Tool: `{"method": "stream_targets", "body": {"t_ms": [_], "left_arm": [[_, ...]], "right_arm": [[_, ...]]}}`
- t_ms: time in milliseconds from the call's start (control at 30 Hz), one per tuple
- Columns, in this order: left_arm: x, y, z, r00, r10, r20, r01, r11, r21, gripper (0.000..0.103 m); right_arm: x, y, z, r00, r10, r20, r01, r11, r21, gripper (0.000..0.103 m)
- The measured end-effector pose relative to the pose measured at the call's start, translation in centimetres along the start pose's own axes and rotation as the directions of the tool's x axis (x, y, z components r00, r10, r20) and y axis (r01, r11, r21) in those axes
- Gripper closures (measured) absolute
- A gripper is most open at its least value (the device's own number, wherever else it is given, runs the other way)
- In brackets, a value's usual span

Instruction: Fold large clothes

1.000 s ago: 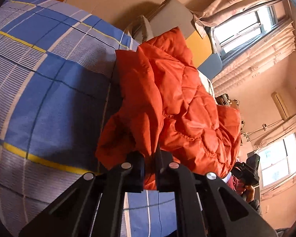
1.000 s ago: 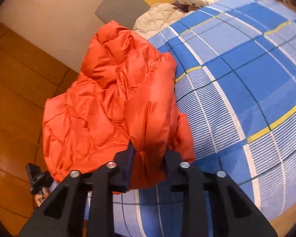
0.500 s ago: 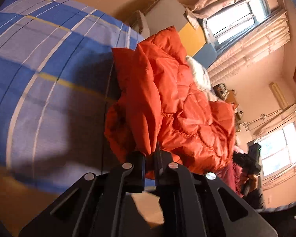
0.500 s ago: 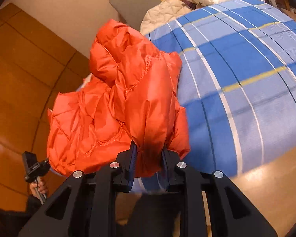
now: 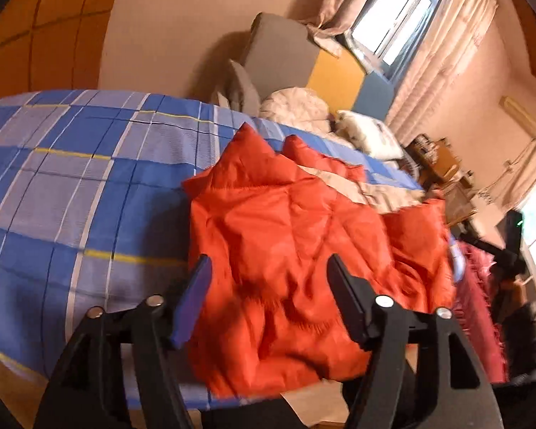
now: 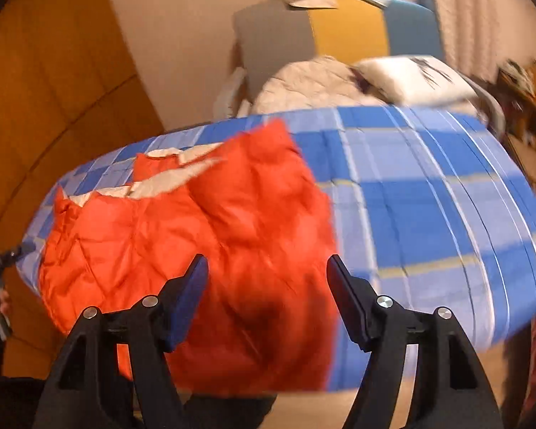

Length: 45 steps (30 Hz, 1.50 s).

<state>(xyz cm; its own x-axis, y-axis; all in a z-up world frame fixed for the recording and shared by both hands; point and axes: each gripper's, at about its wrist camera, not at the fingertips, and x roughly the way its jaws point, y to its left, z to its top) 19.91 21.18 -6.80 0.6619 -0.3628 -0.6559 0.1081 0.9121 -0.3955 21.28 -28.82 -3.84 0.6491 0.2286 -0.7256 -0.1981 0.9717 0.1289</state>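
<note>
Ahead of both hand-held grippers, spread wide: bed (image 5: 71, 186) in a blue checked sheet, serving as the flat folding surface. Beyond it, far from the fingers, against the wall: grey, yellow and blue headboard panels (image 5: 282, 57), with a beige quilt (image 6: 303, 85) and a white pillow (image 5: 371, 132) pushed up to that end, probably to leave the near half free for folding.

Nearer, just past the fingertips of both: orange puffer jacket (image 5: 289, 250), lying on the near edge of the bed, pale lining showing along its far side, hem draping over the mattress edge toward the grippers. Laid down rather than held, likely so it can be flattened and squared up before any fold.

Left hand-held gripper (image 5: 268, 271): jaws spread wide, nothing between them, jacket only behind the gap. Right hand-held gripper (image 6: 268, 271): likewise spread wide and holding nothing, framing the jacket's right portion. Judged: no fold made yet; next, a fresh grip on an edge or sleeve.
</note>
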Motion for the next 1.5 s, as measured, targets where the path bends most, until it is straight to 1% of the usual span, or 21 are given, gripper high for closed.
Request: {"method": "stream_targets", "body": {"t_ms": [100, 200, 233, 267, 300, 367, 433, 467, 500, 767, 800, 933, 1067, 1167, 1200, 1233, 1300, 1333, 1367, 1433, 1500], "left_arm": [[2.2, 0.1, 1.5, 1.000, 0.014, -0.017, -0.014, 1.000, -0.005, 0.031], [4.0, 0.2, 2.7, 0.999, 0.011, -0.043, -0.011, 1.000, 0.000, 0.032], [4.7, 0.1, 2.9, 0.998, 0.023, -0.058, -0.023, 1.000, 0.015, 0.035], [5.3, 0.0, 3.0, 0.997, 0.029, -0.070, -0.028, 0.999, 0.027, 0.038], [6.1, -0.2, 3.1, 0.996, 0.037, -0.087, -0.033, 0.999, 0.041, 0.046], [7.5, -0.4, 3.2, 0.991, 0.054, -0.123, -0.046, 0.997, 0.066, 0.057], [7.9, -0.6, 3.1, 0.990, 0.061, -0.127, -0.050, 0.995, 0.086, 0.084], [8.0, -0.7, 3.2, 0.990, 0.066, -0.123, -0.055, 0.994, 0.091, 0.090], [7.9, -0.7, 3.2, 0.991, 0.065, -0.116, -0.054, 0.994, 0.090, 0.101], [4.4, 0.4, 4.6, 0.997, 0.064, 0.042, -0.065, 0.998, 0.027, 0.103], [4.4, 0.5, 4.9, 0.997, 0.064, 0.046, -0.065, 0.998, 0.019, 0.103], [6.5, 0.4, 5.7, 0.991, 0.132, 0.024, -0.132, 0.991, 0.019, 0.103], [9.8, 0.9, 6.1, 0.978, 0.201, -0.051, -0.201, 0.980, 0.002, 0.102], [10.2, 0.6, 6.1, 0.969, 0.238, -0.065, -0.238, 0.971, 0.017, 0.094], [9.9, 0.6, 6.1, 0.973, 0.222, -0.059, -0.222, 0.975, 0.008, 0.085], [9.3, 0.7, 6.2, 0.976, 0.214, -0.050, -0.214, 0.977, -0.003, 0.060], [8.3, 1.0, 6.1, 0.978, 0.207, -0.021, -0.207, 0.978, -0.015, 0.037], [8.0, 1.1, 6.1, 0.980, 0.197, -0.013, -0.197, 0.980, -0.013, 0.036], [7.8, 1.3, 6.1, 0.982, 0.190, -0.023, -0.190, 0.982, -0.007, 0.035], [8.0, 1.5, 6.0, 0.983, 0.179, -0.042, -0.179, 0.984, 0.006, 0.033], [8.7, 1.8, 6.0, 0.983, 0.169, -0.069, -0.168, 0.986, 0.016, 0.032]], "right_arm": [[3.0, 1.4, 1.7, 0.999, -0.044, -0.029, 0.042, 0.997, -0.068, 0.035], [5.2, 2.2, 2.4, 0.995, -0.076, -0.061, 0.069, 0.992, -0.108, 0.035], [5.7, 2.5, 2.5, 0.994, -0.082, -0.071, 0.073, 0.991, -0.115, 0.037], [6.5, 2.6, 2.6, 0.993, -0.082, -0.086, 0.071, 0.990, -0.118, 0.047], [7.1, 2.6, 2.7, 0.992, -0.082, -0.096, 0.070, 0.990, -0.122, 0.051], [7.6, 2.9, 2.8, 0.991, -0.091, -0.099, 0.076, 0.987, -0.139, 0.076], [7.6, 3.3, 3.1, 0.991, -0.094, -0.093, 0.079, 0.985, -0.154, 0.084], [7.5, 3.6, 3.1, 0.991, -0.096, -0.090, 0.081, 0.984, -0.159, 0.087], [7.2, 3.6, 3.2, 0.992, -0.101, -0.081, 0.087, 0.983, -0.162, 0.088], [4.7, 2.0, 4.2, 0.994, -0.105, 0.006, 0.105, 0.992, -0.065, 0.094], [5.0, 1.8, 4.3, 0.994, -0.110, 0.001, 0.110, 0.992, -0.059, 0.094], [7.1, 1.9, 4.5, 0.986, -0.165, -0.015, 0.164, 0.984, -0.062, 0.094], [9.7, 1.5, 4.0, 0.980, -0.191, -0.056, 0.191, 0.981, -0.019, 0.094], [10.1, 1.4, 3.7, 0.981, -0.184, -0.064, 0.185, 0.983, 0.001, 0.094], [10.0, 1.4, 3.6, 0.982, -0.179, -0.063, 0.179, 0.984, 0.002, 0.094], [9.9, 1.3, 3.6, 0.983, -0.173, -0.061, 0.174, 0.985, 0.003, 0.094], [9.5, 1.0, 3.5, 0.986, -0.157, -0.059, 0.158, 0.987, 0.013, 0.086], [9.4, 0.8, 3.6, 0.986, -0.159, -0.058, 0.160, 0.987, 0.015, 0.074], [9.1, 0.6, 3.5, 0.985, -0.161, -0.053, 0.163, 0.986, 0.022, 0.058], [8.6, 0.1, 3.5, 0.988, -0.152, -0.041, 0.153, 0.987, 0.038, 0.042], [8.0, -0.3, 3.3, 0.990, -0.137, -0.037, 0.139, 0.989, 0.047, 0.041]]}}
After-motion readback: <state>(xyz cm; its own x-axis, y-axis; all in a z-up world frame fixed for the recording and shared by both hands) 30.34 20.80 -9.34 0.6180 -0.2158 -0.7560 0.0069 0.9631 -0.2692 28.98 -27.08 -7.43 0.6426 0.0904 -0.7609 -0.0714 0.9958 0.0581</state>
